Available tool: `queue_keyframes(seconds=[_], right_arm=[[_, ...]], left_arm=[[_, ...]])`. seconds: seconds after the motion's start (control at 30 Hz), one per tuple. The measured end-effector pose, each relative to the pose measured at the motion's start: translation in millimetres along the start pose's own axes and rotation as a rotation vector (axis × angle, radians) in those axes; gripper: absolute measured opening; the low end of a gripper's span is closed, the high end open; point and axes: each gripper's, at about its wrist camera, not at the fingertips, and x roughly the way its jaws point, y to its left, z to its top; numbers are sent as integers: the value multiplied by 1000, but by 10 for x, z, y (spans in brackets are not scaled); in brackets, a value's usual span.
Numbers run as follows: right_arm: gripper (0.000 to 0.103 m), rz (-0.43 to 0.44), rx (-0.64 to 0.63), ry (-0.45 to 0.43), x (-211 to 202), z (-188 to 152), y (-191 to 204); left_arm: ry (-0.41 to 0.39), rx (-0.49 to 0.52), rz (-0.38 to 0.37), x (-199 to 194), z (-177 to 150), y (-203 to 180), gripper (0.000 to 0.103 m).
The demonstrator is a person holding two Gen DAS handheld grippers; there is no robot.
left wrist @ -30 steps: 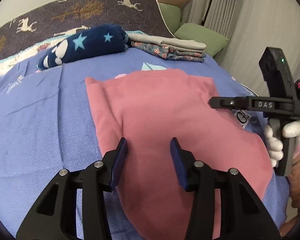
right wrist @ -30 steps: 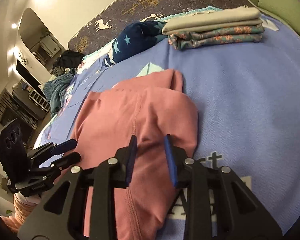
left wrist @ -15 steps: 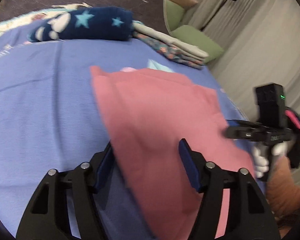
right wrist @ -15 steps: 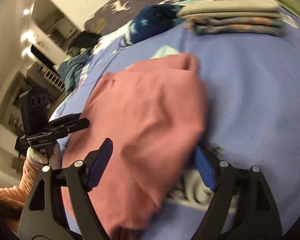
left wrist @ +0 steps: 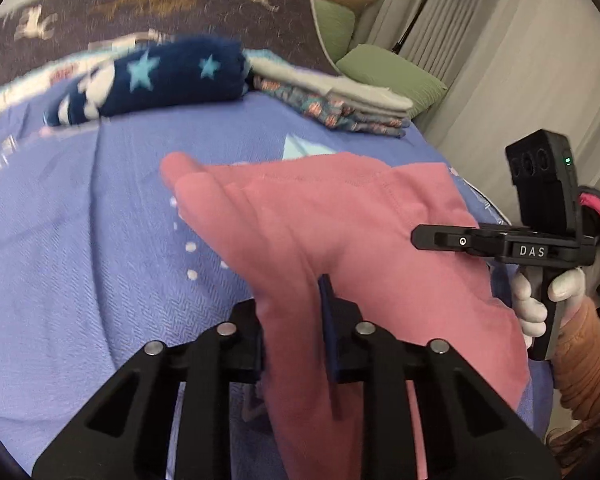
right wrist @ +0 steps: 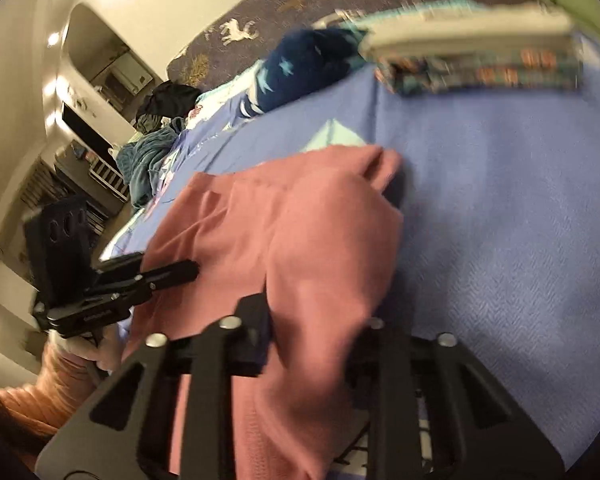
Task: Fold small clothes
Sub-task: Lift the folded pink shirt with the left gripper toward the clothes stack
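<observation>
A pink garment (left wrist: 340, 220) lies on the blue bedspread (left wrist: 80, 240), its near edge lifted and bunched. My left gripper (left wrist: 290, 304) is closing, and a fold of the pink cloth is pinched between its pads. In the right wrist view the same garment (right wrist: 300, 220) drapes over my right gripper (right wrist: 312, 320), which is also closing with cloth pressed between its fingers; the right finger is hidden under the fabric. Each gripper shows in the other's view: the right gripper (left wrist: 420, 236) at the garment's right side, the left gripper (right wrist: 172, 272) at its left side.
A rolled navy star blanket (left wrist: 160, 76) and a stack of folded clothes (left wrist: 340, 100) sit at the far end of the bed. Green pillows (left wrist: 388, 72) lie beyond. A pile of teal and dark clothes (right wrist: 148, 156) is at the bed's left edge. A gloved hand (left wrist: 540, 300) holds the right gripper.
Both grippers widened over the garment's near edge, then closed on it. The flat pink cloth is now gathered and raised at both grippers.
</observation>
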Motion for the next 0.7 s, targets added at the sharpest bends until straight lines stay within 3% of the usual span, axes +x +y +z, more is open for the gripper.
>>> queue_keyframes(seconds=[0.17,0.5,0.7], right_arm=[[20,-15,-100,-106,-338,-24,363],[19,-70,-226,-339,-1197,-242,889],[18,-113,-266,-494,-1714,-67,1059]], left_arm=[[-85,117,73,-337,47,-349,21],[-241,212,112,-1018,144,-891,20],[-344,324,140,-1305,490,-1318,19]])
